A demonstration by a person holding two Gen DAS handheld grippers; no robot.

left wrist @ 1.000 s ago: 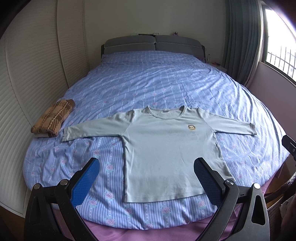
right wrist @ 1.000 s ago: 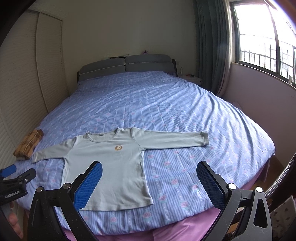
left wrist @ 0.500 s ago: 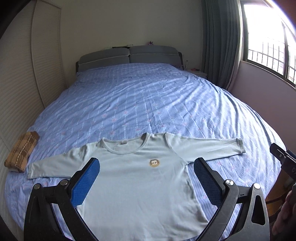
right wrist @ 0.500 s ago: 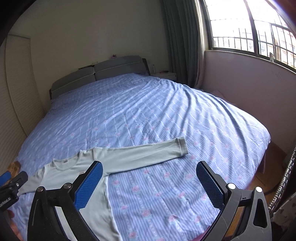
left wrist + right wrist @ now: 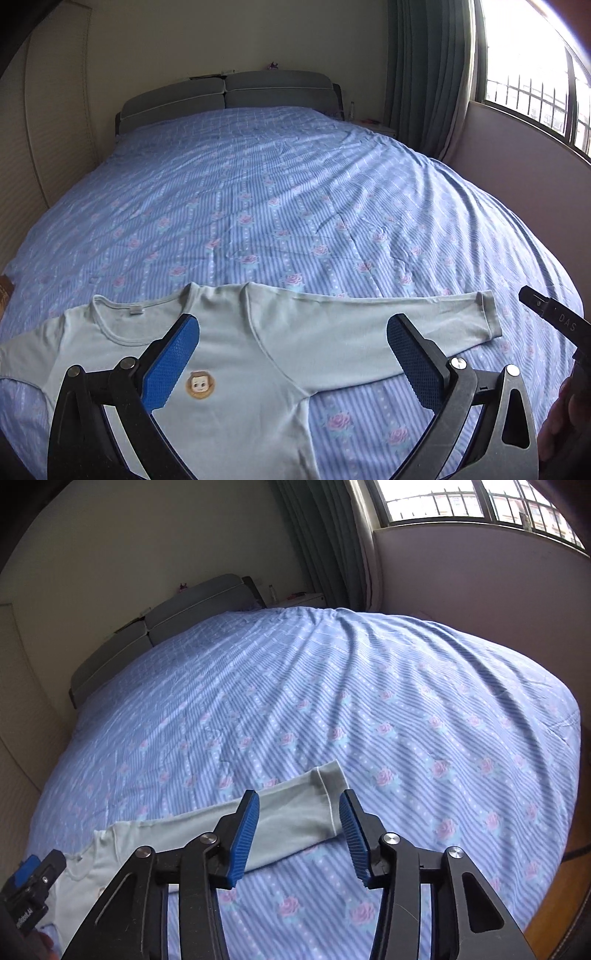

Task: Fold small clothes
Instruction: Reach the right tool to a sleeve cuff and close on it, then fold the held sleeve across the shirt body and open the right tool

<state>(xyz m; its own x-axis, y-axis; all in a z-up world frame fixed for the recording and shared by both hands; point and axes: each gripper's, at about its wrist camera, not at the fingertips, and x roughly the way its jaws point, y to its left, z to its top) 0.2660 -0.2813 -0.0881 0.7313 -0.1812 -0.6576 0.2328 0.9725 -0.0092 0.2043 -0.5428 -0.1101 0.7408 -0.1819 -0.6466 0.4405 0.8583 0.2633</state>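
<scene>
Showing shirt (image 5: 236,369) badge (image 5: 200,384): left gripper (image 5: 291,363), fingers wide; right gripper (image 5: 300,830) narrowing over cuff (image 5: 328,794).

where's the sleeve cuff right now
In the right wrist view the sleeve cuff lies flat on the bed, just ahead of the right gripper.

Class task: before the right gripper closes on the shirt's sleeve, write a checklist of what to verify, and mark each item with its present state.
1. Sleeve cuff lies between the right gripper's jaws, which have just been closing: ok.
2. Pads pressing on the fabric: not ok; gaps show on both sides.
3. Sleeve lies flat and straight on the bed: ok.
4. Left gripper open, above the shirt: ok.
5. Only one fabric layer caught, no bedsheet: cannot tell.
</scene>
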